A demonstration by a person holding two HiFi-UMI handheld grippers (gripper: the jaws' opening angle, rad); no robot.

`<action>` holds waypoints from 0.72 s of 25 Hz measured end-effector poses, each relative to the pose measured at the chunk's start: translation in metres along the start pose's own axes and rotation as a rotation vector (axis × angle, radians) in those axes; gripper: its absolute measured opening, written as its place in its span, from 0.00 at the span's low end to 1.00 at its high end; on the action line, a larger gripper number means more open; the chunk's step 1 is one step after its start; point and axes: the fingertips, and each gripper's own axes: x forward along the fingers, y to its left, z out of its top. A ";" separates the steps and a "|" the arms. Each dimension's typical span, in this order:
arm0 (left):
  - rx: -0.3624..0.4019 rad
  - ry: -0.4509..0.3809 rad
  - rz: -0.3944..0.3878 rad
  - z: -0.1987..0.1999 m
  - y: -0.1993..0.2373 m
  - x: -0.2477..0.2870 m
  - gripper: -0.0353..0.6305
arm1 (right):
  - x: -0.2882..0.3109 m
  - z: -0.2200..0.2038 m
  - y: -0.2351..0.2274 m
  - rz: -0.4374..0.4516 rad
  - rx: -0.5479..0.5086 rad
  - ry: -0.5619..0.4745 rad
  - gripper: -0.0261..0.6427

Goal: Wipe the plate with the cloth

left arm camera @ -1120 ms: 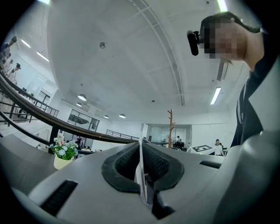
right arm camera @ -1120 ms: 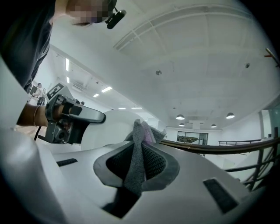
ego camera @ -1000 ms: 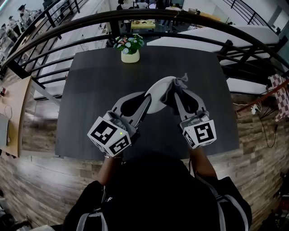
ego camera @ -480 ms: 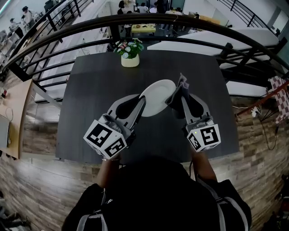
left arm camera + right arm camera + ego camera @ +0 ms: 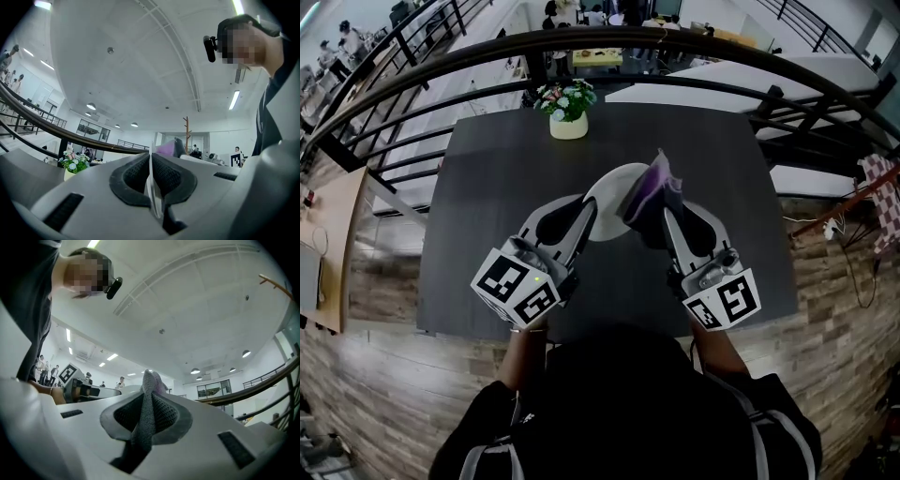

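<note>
- Plate [image 5: 607, 199]: white, round, lifted clear of the dark table [image 5: 487, 197], tilted.
- Left gripper [image 5: 593, 208]: clenched on the plate's near-left rim, thin white edge pinched upright between the black pads [image 5: 133, 176].
- Right gripper [image 5: 661, 204]: clamped on the cloth [image 5: 652, 180]. Cloth grey-purple, bunched, standing up past the jaw tips.
- Key relation: cloth on the plate's right side, overlapping its right portion. Right hand nearer the surface to be wiped, so stroke judged to run leftward across the plate, left hand only steadying.
- Head view only: plate's tilt and cloth-over-plate overlap.
- Gripper views only: pad contact on rim and on cloth.
- Actual touch of cloth on plate: settled by no view.
- Also present: flower pot [image 5: 568, 120] at the table's far edge, well apart.
</note>
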 end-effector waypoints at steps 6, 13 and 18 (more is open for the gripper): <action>0.000 -0.015 -0.012 0.002 -0.004 0.002 0.08 | 0.016 -0.012 0.027 0.095 0.045 0.005 0.10; 0.029 -0.064 -0.039 0.018 -0.016 0.002 0.08 | 0.029 -0.015 0.047 0.178 0.063 0.015 0.10; 0.032 -0.066 -0.043 0.018 -0.020 0.002 0.08 | 0.034 -0.025 0.066 0.237 0.058 0.064 0.10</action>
